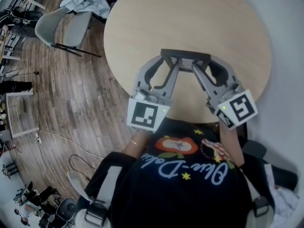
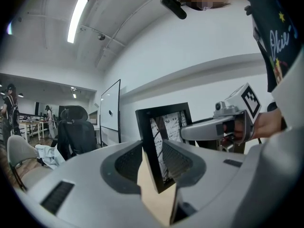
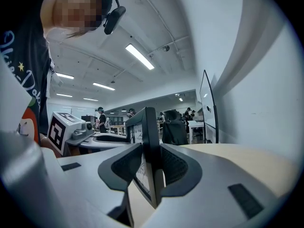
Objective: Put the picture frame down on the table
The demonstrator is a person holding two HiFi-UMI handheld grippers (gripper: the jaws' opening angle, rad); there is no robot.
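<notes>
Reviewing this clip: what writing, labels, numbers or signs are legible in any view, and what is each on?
Shirt: white cursive lettering, too warped and angled to read with certainty.
Marker cubes: black-and-white square codes, no letters or numbers.
Picture frame: black-and-white print inside, no words legible.
Nothing else readable in any view.

The black picture frame (image 1: 186,55) with its black-and-white print stands upright over the desk (image 1: 190,18), clamped at either end by my left gripper (image 1: 170,61) and right gripper (image 1: 202,63).
</notes>
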